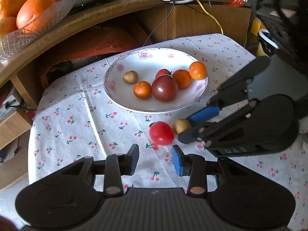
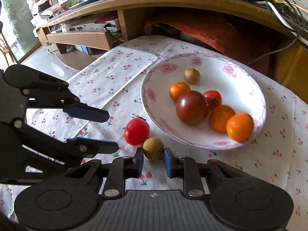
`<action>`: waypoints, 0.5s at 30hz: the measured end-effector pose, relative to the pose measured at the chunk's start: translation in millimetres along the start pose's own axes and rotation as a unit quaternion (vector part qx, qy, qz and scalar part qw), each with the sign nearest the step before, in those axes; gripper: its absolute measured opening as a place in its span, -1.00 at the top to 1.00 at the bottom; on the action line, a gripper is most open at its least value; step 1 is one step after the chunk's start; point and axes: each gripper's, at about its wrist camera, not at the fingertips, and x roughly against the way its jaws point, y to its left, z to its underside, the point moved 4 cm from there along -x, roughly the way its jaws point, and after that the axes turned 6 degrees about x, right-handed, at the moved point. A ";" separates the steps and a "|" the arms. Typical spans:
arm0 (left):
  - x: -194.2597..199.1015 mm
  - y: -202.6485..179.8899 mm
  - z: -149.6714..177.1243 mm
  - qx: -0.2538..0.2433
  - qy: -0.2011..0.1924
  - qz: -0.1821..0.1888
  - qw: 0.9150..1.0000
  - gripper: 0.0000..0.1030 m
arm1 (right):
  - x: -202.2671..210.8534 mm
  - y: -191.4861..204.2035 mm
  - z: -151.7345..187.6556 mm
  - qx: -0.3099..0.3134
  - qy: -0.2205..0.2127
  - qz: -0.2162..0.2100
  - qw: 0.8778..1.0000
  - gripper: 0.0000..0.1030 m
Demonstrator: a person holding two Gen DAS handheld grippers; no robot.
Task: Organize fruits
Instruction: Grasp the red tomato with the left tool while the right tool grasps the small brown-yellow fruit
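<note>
Right wrist view: small round tan-brown fruit point(image 2: 153, 147), maybe a longan, on white cloth with cherry print point(image 2: 115, 65), sitting between blue pads point(image 2: 167, 161) of right gripper point(image 2: 153, 160). Pads very near both sides of fruit, but contact not clear, so cannot tell if grip already closed on it or only around it. Touching this fruit on far-left side, shiny round red tomato point(image 2: 136, 131), also on cloth, just outside rim of white shallow plate with pink flower pattern point(image 2: 256, 88).

Left wrist view: left gripper point(image 1: 155, 159) with jaws apart and nothing between, hanging over cloth near red tomato, which looks like its likely target.

Handling, as a judgement: tan fruit probably light, with thin dry shell, rather firm but can crack under hard squeeze; round, so can roll or slip out. Best hold across widest middle, low near cloth, with gentle force. Red tomato smooth and slippery, skin soft, easy to bruise; same advice, hold at equator. Lifting tan fruit may push tomato and make it roll.

On plate already six pieces: one more tan-brown fruit point(image 2: 192, 75), large dark purple-red tomato point(image 2: 192, 107), small red tomato with green stem point(image 2: 213, 99), three small orange mandarins point(image 2: 239, 127). Free space on near-left part of plate for two remaining fruits.

Behind, on wooden shelf point(image 1: 80, 21), clear glass bowl point(image 1: 48, 17) with big oranges point(image 1: 34, 11)
</note>
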 end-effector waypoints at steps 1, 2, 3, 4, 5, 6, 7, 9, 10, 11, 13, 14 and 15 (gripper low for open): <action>-2.6 -0.5 -1.6 0.005 0.000 0.002 1.000 0.11 | 1.7 -1.2 1.6 -0.002 0.000 0.002 1.000 0.64; -5.2 -0.9 -3.1 0.009 0.000 0.004 1.000 0.11 | 3.2 -2.9 3.4 -0.005 0.001 0.002 1.000 0.64; -7.7 -1.3 -4.3 0.012 0.001 0.007 1.000 0.11 | 4.4 -4.3 5.0 -0.007 0.002 0.004 1.000 0.65; -10.7 -2.8 -5.3 0.014 0.003 0.008 1.000 0.11 | 5.8 -6.9 6.7 -0.009 0.004 0.008 1.000 0.65; -13.2 -4.5 -6.2 0.015 0.004 0.008 1.000 0.11 | 6.9 -9.4 8.0 -0.013 0.006 0.010 1.000 0.65; -15.6 -6.2 -7.2 0.014 0.004 0.008 1.000 0.11 | 8.7 -12.6 9.9 -0.017 0.007 0.013 1.000 0.65; -17.8 -8.2 -8.1 0.013 0.005 0.009 1.000 0.11 | 9.9 -14.9 11.5 -0.019 0.008 0.017 1.000 0.65; -21.9 -10.7 -9.5 0.011 0.004 0.005 1.000 0.11 | 13.1 -19.8 15.9 -0.023 0.010 0.023 0.999 0.65; -24.5 -11.4 -10.4 0.011 0.004 0.001 1.000 0.11 | 14.9 -21.9 18.4 -0.026 0.009 0.024 0.999 0.65; -26.8 -11.4 -11.5 0.012 0.005 -0.001 1.000 0.11 | 16.5 -24.4 20.9 -0.030 0.009 0.026 0.999 0.65; -31.6 -11.5 -13.0 0.017 0.006 -0.005 1.000 0.11 | 18.8 -27.4 24.1 -0.035 0.009 0.026 0.999 0.65; -32.3 -11.9 -13.7 0.018 0.002 -0.007 1.000 0.11 | 19.7 -28.6 25.6 -0.037 0.009 0.029 0.999 0.65; -32.8 -11.9 -14.6 0.020 0.001 -0.009 1.000 0.11 | 20.0 -29.2 26.6 -0.036 0.009 0.030 0.999 0.65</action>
